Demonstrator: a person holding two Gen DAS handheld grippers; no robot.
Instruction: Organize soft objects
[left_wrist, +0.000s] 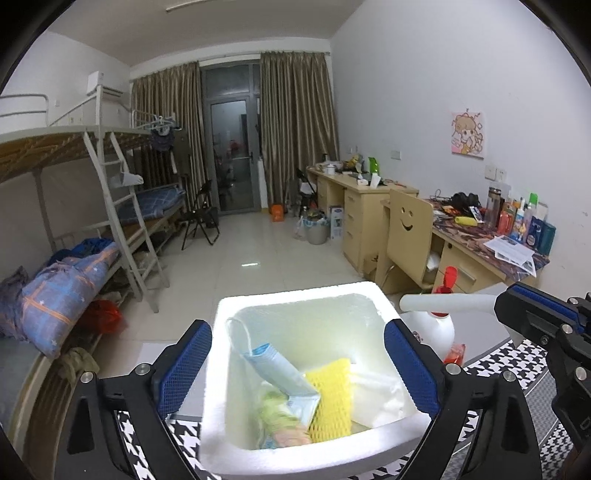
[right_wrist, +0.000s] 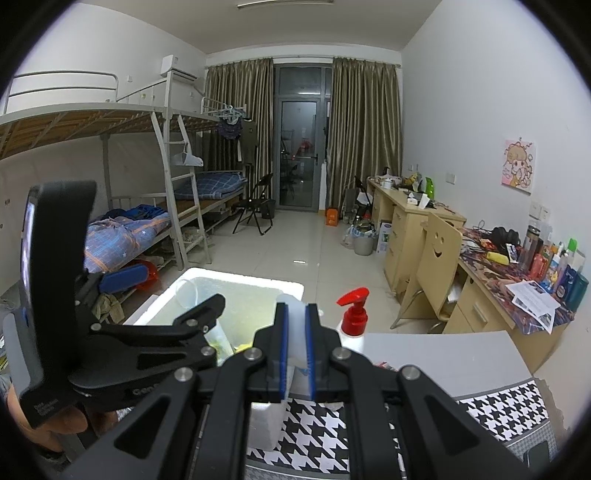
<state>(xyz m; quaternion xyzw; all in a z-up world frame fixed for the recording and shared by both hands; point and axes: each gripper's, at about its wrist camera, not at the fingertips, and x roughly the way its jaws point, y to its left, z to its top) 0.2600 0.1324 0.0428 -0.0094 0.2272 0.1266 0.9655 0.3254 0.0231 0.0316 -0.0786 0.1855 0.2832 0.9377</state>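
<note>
White foam box (left_wrist: 295, 295) — it stands on the houndstooth cloth (left_wrist: 517, 365) at the table's edge, open at the top. Inside it lie a blue face mask (left_wrist: 275, 365), its ear loop leaning against the left inner wall; a yellow foam net sleeve (left_wrist: 332, 395), touching the mask; a white plastic bag (left_wrist: 380, 395), to the right of the sleeve; and a pale green and pink soft item (left_wrist: 280, 417), partly under the mask, which I cannot identify.

My left gripper (left_wrist: 297, 369) hangs above the box with its jaws spread wide, one blue pad on each side of the box walls, holding nothing.

My right gripper (right_wrist: 295, 332) is clamped on a white foam piece (right_wrist: 295, 325) — in the left wrist view the same piece (left_wrist: 447, 302) projects as a white bar from the gripper (left_wrist: 506, 310), to the right of the box and above the table.

Behind the piece stands a white pump bottle (right_wrist: 352, 328) with a red pump head, just beside the box. Farther off are bunk beds (left_wrist: 92, 166) on the left, a desk (left_wrist: 491, 251) and a wooden chair (left_wrist: 406, 236) with a smiling face on the right.
</note>
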